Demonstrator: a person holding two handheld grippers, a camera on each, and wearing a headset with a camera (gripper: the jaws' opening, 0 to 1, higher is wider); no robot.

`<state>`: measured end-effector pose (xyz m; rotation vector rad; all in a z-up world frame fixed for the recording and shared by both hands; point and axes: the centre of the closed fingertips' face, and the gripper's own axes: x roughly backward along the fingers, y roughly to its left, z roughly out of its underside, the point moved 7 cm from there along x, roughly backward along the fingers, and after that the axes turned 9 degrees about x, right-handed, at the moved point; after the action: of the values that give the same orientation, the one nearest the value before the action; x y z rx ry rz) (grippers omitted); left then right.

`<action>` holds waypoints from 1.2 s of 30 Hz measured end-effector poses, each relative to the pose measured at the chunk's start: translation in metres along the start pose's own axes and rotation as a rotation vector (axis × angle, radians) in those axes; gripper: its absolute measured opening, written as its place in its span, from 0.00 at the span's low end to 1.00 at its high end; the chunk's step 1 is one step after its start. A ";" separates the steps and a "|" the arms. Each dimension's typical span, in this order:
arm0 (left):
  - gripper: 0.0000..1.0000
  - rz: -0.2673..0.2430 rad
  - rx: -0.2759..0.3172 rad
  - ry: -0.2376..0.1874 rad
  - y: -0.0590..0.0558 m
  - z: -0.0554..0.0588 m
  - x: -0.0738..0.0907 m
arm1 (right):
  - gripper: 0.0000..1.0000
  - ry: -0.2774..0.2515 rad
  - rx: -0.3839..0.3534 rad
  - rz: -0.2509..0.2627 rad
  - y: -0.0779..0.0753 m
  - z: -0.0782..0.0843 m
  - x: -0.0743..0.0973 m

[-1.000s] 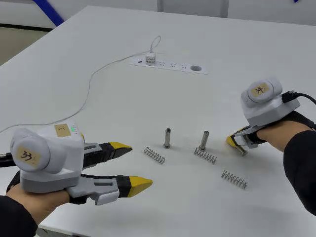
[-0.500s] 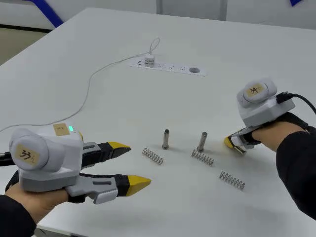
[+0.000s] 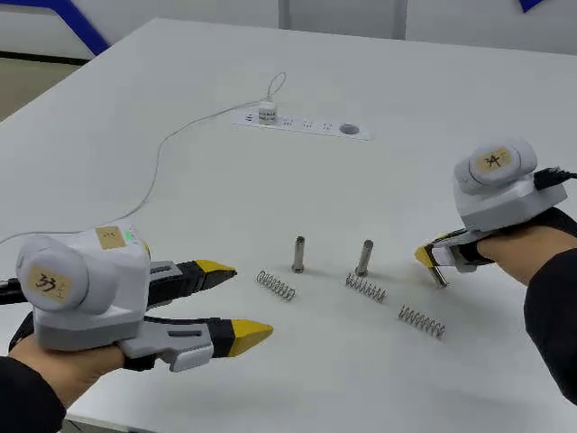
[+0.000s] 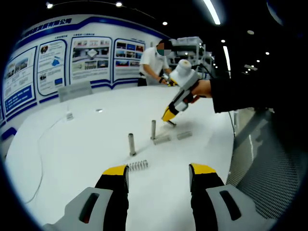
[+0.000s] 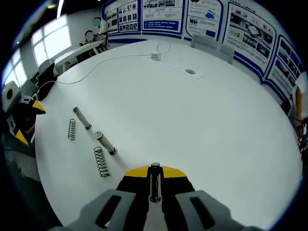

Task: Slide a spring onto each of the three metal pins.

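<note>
- Compared with a second ago, the right tool (image 3: 429,258) is pulled a touch further off from the two standing pins, while the left tool (image 3: 248,299) is kept pretty much where it was.
- Right tool is clamped shut on the third pin (image 5: 154,185), which is seen poking out between the yellow tips and angled down at the bench (image 3: 379,189). Whether the bench is actually touched by it can't be told.
- Left tool is held wide open with nothing gripped, low over the near left part of the bench.
- Mid-bench, the left pin (image 3: 298,253) and the right pin (image 3: 364,257) are stood upright, near each other.
- All three springs are laid flat, and none is slid onto a pin yet. The first spring (image 3: 275,285) is just in front of the left pin, the second spring (image 3: 365,288) right by the base of the right pin, and the third spring (image 3: 422,322) off to the right, under the right tool.
- At the far side, a power strip (image 3: 302,124) is laid flat, with a white cable (image 3: 162,153) trailed off to the left.
</note>
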<state>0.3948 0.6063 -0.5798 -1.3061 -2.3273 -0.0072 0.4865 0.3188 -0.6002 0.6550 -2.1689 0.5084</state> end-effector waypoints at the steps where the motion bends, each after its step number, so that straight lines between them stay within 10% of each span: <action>1: 0.51 -0.001 0.001 0.000 0.000 0.000 0.000 | 0.09 -0.006 0.003 0.004 0.001 0.001 0.003; 36: 0.51 0.004 -0.011 0.014 0.001 0.001 0.000 | 0.09 -0.081 -0.010 0.031 0.009 0.021 0.040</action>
<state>0.3953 0.6067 -0.5806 -1.3120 -2.3162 -0.0281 0.4468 0.3031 -0.5832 0.6467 -2.2591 0.4949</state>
